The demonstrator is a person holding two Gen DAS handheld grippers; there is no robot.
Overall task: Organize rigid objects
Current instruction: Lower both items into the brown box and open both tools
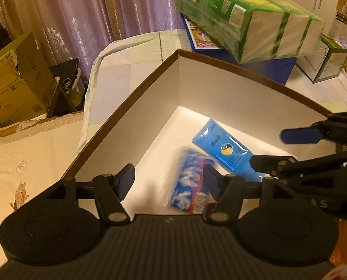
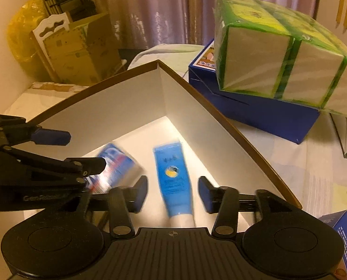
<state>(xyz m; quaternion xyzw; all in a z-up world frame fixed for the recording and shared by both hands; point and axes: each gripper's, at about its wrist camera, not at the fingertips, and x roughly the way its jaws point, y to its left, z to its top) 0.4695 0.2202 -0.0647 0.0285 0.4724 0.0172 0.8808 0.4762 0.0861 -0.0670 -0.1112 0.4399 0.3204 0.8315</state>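
Note:
A brown-rimmed box with white inner walls (image 1: 150, 98) (image 2: 131, 98) stands on the table. Inside lie a blue tube (image 1: 227, 150) (image 2: 174, 177) and a blurred blue, white and red pack (image 1: 191, 184) (image 2: 117, 163). My left gripper (image 1: 168, 179) is open above the box, over the pack, holding nothing; it shows from the side in the right wrist view (image 2: 87, 150). My right gripper (image 2: 172, 190) is open above the tube, not touching it; it shows at the right of the left wrist view (image 1: 266, 150).
A green-wrapped tissue multipack (image 1: 245, 21) (image 2: 283, 53) rests on a dark blue box (image 1: 266, 66) (image 2: 255, 109) behind the brown box. A small blue carton (image 2: 346, 240) sits at right. Cardboard boxes (image 1: 16, 79) (image 2: 80, 49) and curtains stand beyond the table edge.

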